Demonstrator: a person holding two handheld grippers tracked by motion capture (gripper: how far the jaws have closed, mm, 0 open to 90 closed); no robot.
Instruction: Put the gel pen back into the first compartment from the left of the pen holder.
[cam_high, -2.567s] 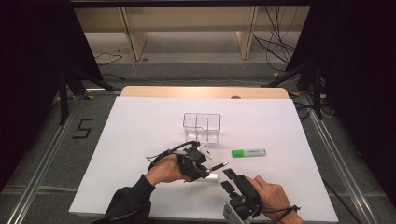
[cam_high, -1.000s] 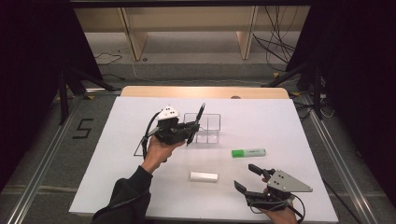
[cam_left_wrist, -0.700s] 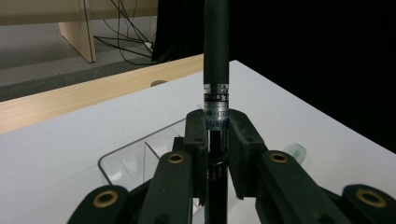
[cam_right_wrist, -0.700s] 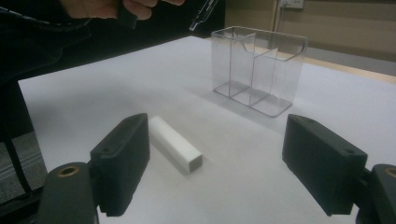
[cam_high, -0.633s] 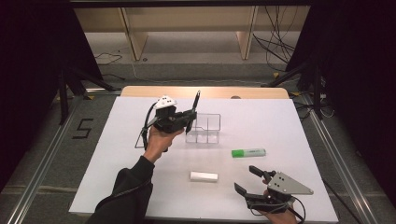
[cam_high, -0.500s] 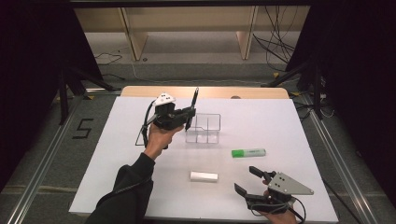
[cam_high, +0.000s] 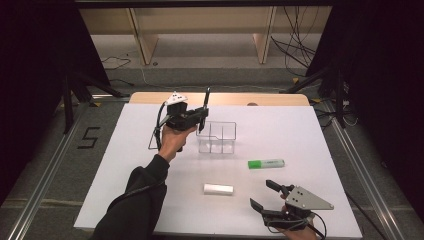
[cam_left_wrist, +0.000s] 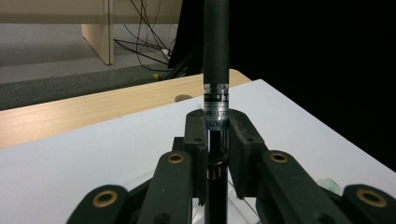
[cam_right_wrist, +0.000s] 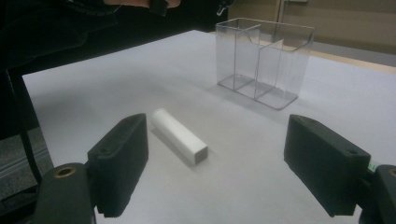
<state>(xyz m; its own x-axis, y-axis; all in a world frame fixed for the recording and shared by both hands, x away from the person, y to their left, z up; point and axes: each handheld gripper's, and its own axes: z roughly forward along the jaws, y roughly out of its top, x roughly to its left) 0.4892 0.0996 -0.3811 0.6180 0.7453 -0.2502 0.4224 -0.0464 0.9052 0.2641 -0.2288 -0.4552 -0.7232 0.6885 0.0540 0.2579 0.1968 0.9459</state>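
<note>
The left gripper (cam_high: 200, 118) clamps a black pen (cam_left_wrist: 215, 70) upright, just left of the clear organizer (cam_high: 217, 137). The right gripper (cam_high: 265, 196) gapes wide, holding nothing, well short of the organizer.

A matt black pen (cam_left_wrist: 215, 56) with a glossy label band, a clear glossy plastic organizer (cam_high: 217, 137), a smooth white block (cam_right_wrist: 180, 136) and a matt white tabletop (cam_high: 300, 135) edged in pale wood.
</note>
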